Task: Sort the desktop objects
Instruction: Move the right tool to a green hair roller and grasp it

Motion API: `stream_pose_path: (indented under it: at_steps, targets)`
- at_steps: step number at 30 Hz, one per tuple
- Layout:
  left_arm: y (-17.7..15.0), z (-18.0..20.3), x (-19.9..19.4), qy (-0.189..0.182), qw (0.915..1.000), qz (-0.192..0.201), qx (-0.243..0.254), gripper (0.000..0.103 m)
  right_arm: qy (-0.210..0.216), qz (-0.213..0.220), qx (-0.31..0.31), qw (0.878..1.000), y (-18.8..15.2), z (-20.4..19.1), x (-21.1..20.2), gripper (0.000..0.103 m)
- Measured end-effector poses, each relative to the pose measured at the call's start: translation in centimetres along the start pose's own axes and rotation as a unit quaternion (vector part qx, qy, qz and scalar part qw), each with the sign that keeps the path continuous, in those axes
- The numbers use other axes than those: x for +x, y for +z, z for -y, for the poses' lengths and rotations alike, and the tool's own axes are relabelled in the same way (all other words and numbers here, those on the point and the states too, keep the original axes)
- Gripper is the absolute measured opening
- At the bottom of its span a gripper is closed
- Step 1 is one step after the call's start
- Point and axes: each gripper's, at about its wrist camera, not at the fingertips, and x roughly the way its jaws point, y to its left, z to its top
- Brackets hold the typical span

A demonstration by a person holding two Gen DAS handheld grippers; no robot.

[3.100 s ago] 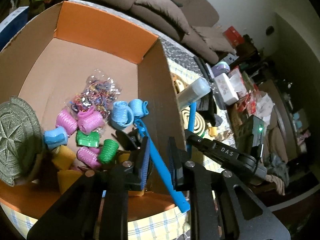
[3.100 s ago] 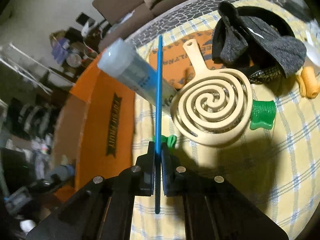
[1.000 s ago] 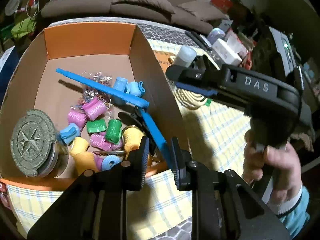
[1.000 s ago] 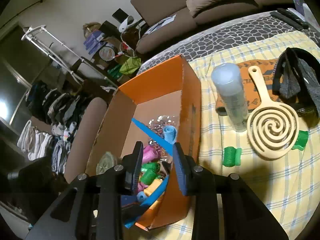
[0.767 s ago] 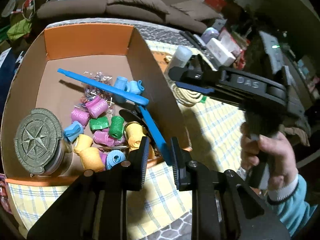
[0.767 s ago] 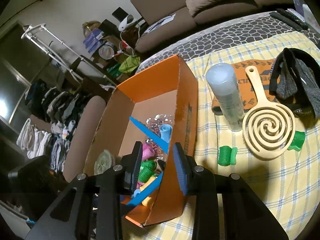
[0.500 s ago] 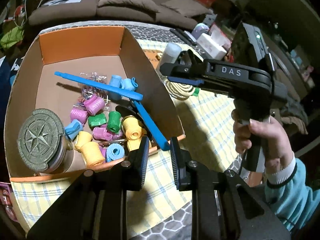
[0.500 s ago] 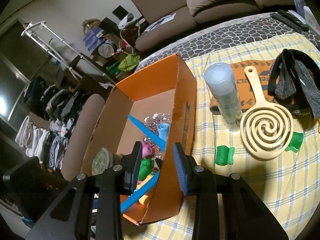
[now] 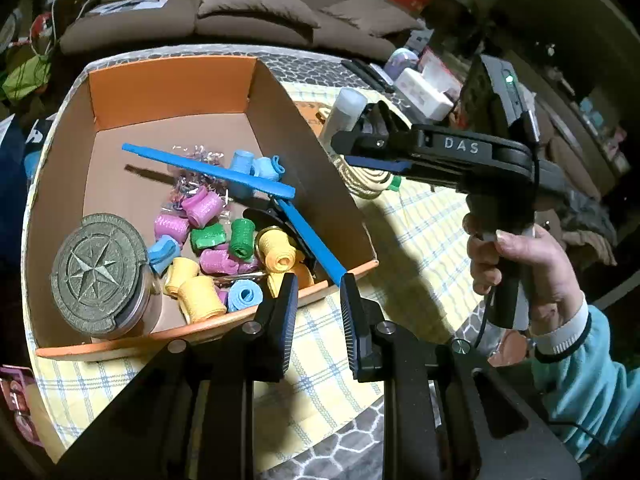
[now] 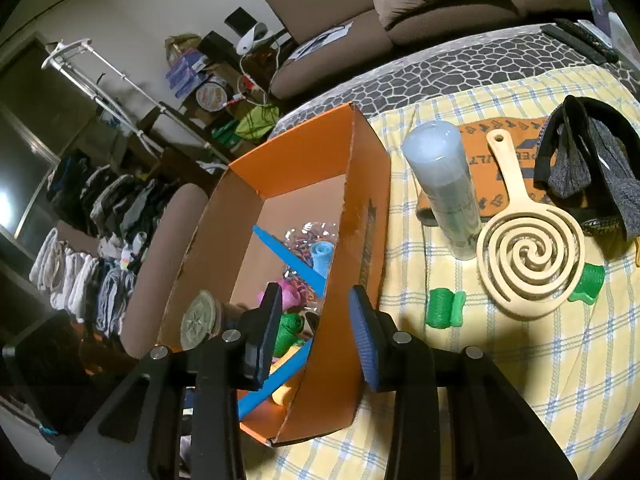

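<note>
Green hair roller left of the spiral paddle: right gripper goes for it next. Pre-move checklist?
1. Right gripper empty, jaws apart: ok.
2. Left gripper empty, jaws apart, hanging in front of the cardboard box: ok.
3. Blue folding ruler released inside the box: ok, though one end leans on the box's near rim.
4. Green hair roller lies free on the checked cloth, nothing on top: ok.
5. Clear of neighbours: ok, a gap separates it from the spiral paddle.
6. Second green roller reachable: not ok, tucked against the paddle's edge.

brown sofa (image 10: 404, 12), cluttered dim room
</note>
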Motion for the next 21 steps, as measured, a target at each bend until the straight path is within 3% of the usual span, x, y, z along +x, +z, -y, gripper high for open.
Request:
stream_pose_path:
  at_steps: [8,11,14,17,21]
  targets:
    - [0.6,0.5,0.9,0.003,1.0,-0.004,0.002,0.02,-0.001,0.0,0.003,1.0,-0.2,0.5,-0.1,0.038]
    - [1.1,0.7,2.2,0.032,0.9993,-0.016,0.012,0.02,-0.001,0.0,0.003,1.0,-0.2,0.5,-0.1,0.039]
    - [1.7,0.8,3.0,0.034,0.9992,-0.019,0.008,0.021,0.0,0.001,0.004,1.0,-0.2,0.5,-0.1,0.039]
    - [2.0,0.6,4.4,0.071,0.9971,-0.028,0.001,0.021,-0.001,0.001,0.003,1.0,-0.2,0.5,-0.1,0.039]
    - [2.2,0.4,4.9,0.097,0.995,-0.02,-0.009,0.02,-0.001,0.004,0.005,1.0,-0.1,0.9,-0.4,0.042]
